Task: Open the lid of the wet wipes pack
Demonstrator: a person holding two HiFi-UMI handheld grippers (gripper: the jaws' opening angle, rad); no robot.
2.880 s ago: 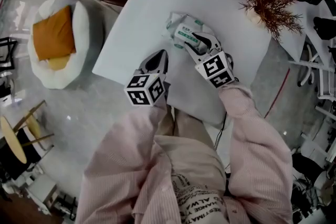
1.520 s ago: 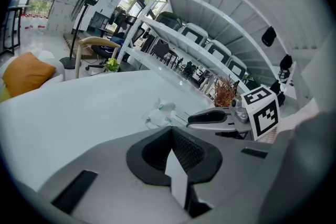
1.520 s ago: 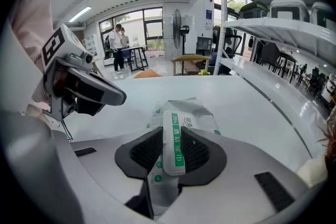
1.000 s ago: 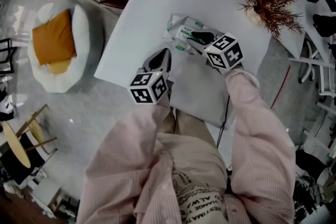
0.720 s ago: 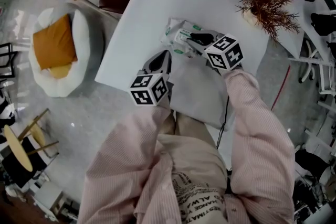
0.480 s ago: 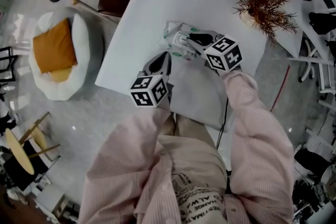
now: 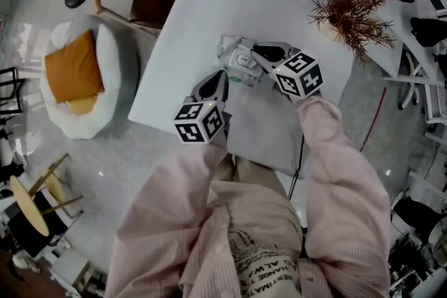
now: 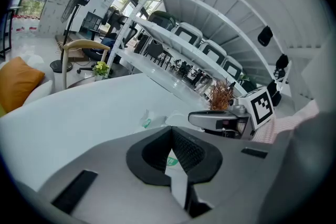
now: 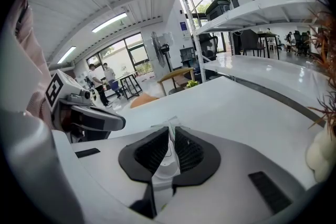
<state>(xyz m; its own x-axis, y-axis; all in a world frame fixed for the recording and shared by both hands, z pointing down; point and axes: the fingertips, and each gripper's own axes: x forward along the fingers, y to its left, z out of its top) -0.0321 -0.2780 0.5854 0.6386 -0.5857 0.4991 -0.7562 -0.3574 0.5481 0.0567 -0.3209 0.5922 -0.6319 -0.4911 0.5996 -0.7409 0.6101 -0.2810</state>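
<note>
Wet wipes pack point(image 7: 235, 56) lies on white bench point(image 7: 209, 3), near middle, between 2 claws.

Left claw point(image 7: 218, 77): tips together, pinched on near edge of pack; green print of pack shows in gap behind tips in left gripper view.

Right claw point(image 7: 258, 51): over far-right part of pack, pads nearly closed, clamped on thin white lid point(image 9: 164, 167), which stands up between them.

Dried plant point(image 7: 349, 7) at bench's far right, well apart from pack. Orange cushion point(image 7: 70, 63) on round seat, off bench, left.
</note>
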